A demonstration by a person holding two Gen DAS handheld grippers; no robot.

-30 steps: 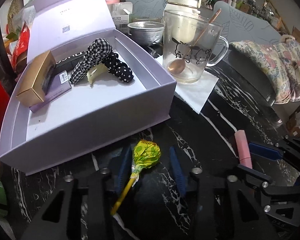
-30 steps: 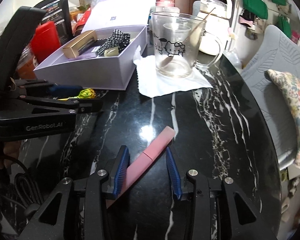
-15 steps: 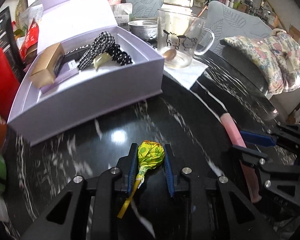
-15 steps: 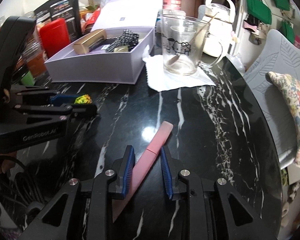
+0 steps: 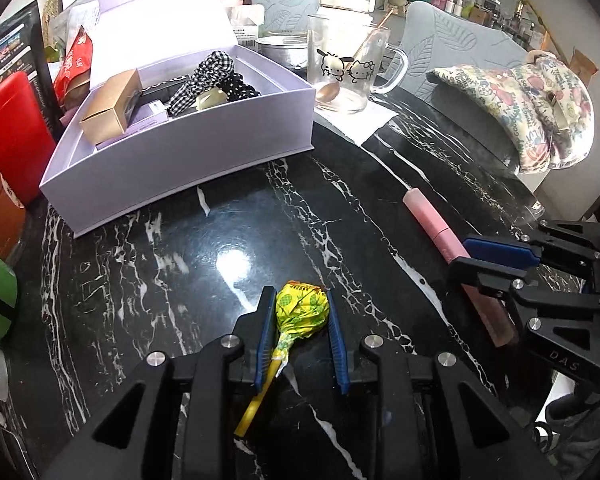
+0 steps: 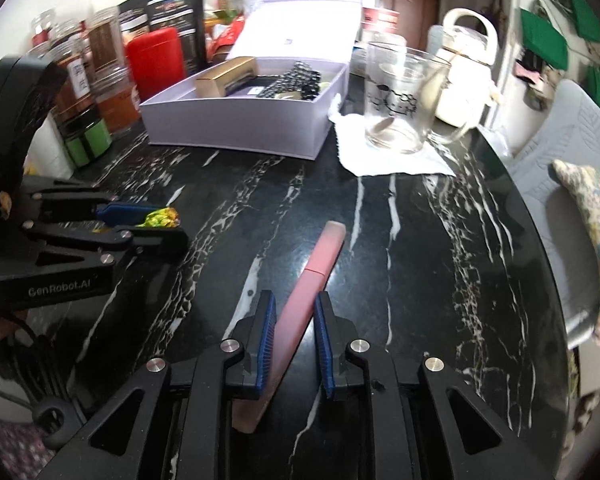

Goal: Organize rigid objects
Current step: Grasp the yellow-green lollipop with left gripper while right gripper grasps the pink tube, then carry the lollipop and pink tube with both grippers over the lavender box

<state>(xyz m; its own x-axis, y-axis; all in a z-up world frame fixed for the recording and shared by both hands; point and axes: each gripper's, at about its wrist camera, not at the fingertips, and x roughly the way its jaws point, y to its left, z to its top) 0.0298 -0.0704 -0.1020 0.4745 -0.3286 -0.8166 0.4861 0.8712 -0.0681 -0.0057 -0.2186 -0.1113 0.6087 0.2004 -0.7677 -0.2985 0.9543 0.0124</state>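
Jars point(image 6: 100, 64) and a red canister point(image 6: 154, 62) crowd the far left of the black marble counter point(image 5: 220, 240). Next to them sits an open lilac box point(image 5: 188, 160) holding a gold carton point(image 5: 112, 106) and checked and dotted hair clips point(image 5: 212, 78). Nearer the camera and well apart from the box, the left tongs point(image 5: 300, 320) are clamped on the yellow-green wrapped head of a lollipop point(image 5: 300, 314); both blue pads press its sides and the yellow stick trails back between the fingers. Right of the box stands a glass mug point(image 5: 346, 76) with cartoon prints and a spoon inside, on a white napkin point(image 5: 356, 124). Further right, a pink tube point(image 6: 312, 284) lies slanted on the counter, its capped end pointing toward the mug. The right tongs point(image 6: 296, 320) have just been closing and now pinch the tube's lower half between narrow blue pads, its tail running back under them. A floral cushion point(image 5: 532, 100) rests on a grey chair at the far right.
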